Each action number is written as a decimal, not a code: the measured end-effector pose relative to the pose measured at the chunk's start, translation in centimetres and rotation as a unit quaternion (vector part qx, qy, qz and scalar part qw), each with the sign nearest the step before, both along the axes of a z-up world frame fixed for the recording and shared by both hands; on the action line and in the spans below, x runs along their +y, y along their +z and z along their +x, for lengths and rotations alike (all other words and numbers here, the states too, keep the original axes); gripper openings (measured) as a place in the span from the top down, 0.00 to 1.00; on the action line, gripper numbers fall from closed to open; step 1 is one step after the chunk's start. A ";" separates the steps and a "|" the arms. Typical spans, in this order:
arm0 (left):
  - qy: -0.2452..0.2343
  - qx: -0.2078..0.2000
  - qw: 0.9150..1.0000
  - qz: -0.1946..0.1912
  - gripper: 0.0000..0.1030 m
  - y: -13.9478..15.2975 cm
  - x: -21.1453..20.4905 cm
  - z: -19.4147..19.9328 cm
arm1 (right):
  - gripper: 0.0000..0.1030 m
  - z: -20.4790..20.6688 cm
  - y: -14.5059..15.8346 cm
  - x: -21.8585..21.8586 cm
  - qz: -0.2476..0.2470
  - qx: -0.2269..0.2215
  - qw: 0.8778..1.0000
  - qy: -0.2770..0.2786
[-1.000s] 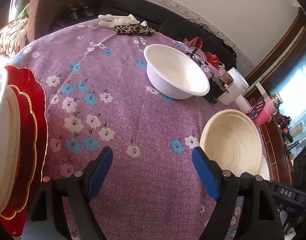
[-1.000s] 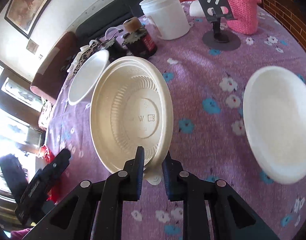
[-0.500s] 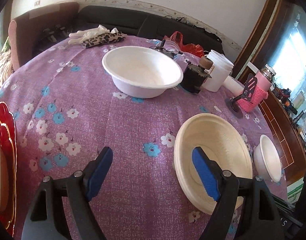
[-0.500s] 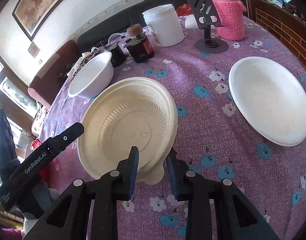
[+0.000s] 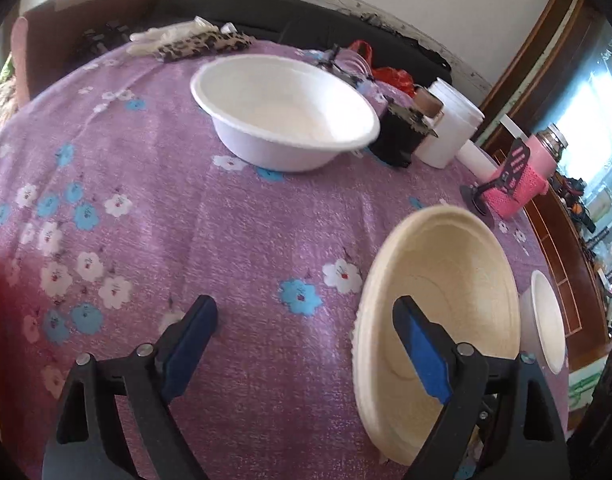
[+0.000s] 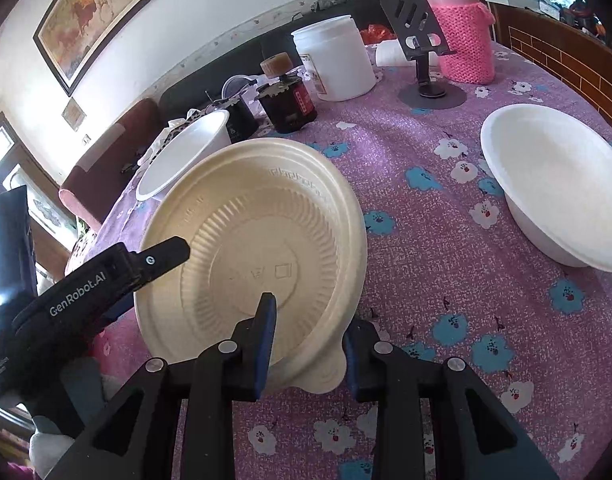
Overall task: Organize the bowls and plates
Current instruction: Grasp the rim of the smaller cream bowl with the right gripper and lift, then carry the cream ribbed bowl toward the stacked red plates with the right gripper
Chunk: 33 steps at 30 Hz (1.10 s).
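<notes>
Right gripper [image 6: 306, 340] straddles the near rim tab of the cream bowl [image 6: 258, 248]; jaws apart, no longer pinching, so the bowl looks released onto the table [image 6: 445, 280]. Bowl sits slightly tilted, probably not fully settled. Left gripper [image 5: 302, 344] jaws opening wide, nothing between them; its right finger [image 5: 421, 352] overlaps the cream bowl in view, contact unclear. Deep white bowl [image 5: 286, 112] stands well beyond the cream bowl; a second white bowl [image 6: 553, 184] lies to its right. Judgement: white bowls remain to be nested.
</notes>
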<state>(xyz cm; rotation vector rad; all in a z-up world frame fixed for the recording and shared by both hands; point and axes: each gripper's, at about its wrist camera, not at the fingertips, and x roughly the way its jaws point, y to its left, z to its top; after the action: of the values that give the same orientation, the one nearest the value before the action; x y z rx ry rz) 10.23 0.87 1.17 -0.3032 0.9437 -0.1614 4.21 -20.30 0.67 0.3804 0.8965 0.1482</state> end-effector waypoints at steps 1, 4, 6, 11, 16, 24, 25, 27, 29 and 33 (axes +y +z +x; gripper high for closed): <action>-0.008 -0.004 1.000 0.003 0.26 0.1 -0.3 -0.1 | 0.70 -0.1 0.0 0.1 -0.001 0.000 1.000 0.001; -0.050 0.018 0.998 -0.020 0.81 -0.6 -1.0 0.0 | 0.71 -0.3 0.1 0.5 -0.004 -0.003 1.000 0.005; -0.054 0.012 0.998 -0.011 0.85 -0.4 -1.3 -0.2 | 0.71 -0.4 0.2 0.8 -0.009 -0.010 1.000 0.007; -0.050 -0.018 0.998 0.014 0.85 0.8 -1.5 -1.2 | 0.71 -0.6 0.2 1.4 -0.018 -0.013 1.000 0.015; -0.046 -0.052 0.997 0.037 0.85 2.5 -1.4 -2.4 | 0.71 -1.0 0.8 1.9 -0.020 -0.029 0.999 0.021; -0.041 -0.075 0.995 0.047 0.85 3.8 -1.3 -3.4 | 0.71 -1.4 1.3 2.1 -0.012 -0.036 0.999 0.022; -0.041 -0.079 0.995 0.046 0.85 3.9 -1.2 -3.5 | 0.71 -1.5 1.5 2.2 -0.013 -0.039 0.999 0.023; -0.041 -0.083 0.995 0.044 0.85 4.2 -1.1 -3.8 | 0.71 -1.9 2.1 2.4 -0.021 -0.044 0.999 0.022; -0.041 -0.087 0.994 0.042 0.84 4.5 -1.1 -4.1 | 0.71 -2.3 2.5 2.6 -0.020 -0.047 0.999 0.020; -0.045 -0.096 0.994 0.033 0.83 5.0 -1.0 -4.7 | 0.71 -3.2 3.6 2.9 -0.025 -0.050 0.998 0.015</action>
<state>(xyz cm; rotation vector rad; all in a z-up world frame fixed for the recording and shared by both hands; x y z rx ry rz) 5.52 -0.12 6.21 -0.1812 0.7706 -0.2366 1.02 -17.40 4.29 0.3102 0.8061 0.1715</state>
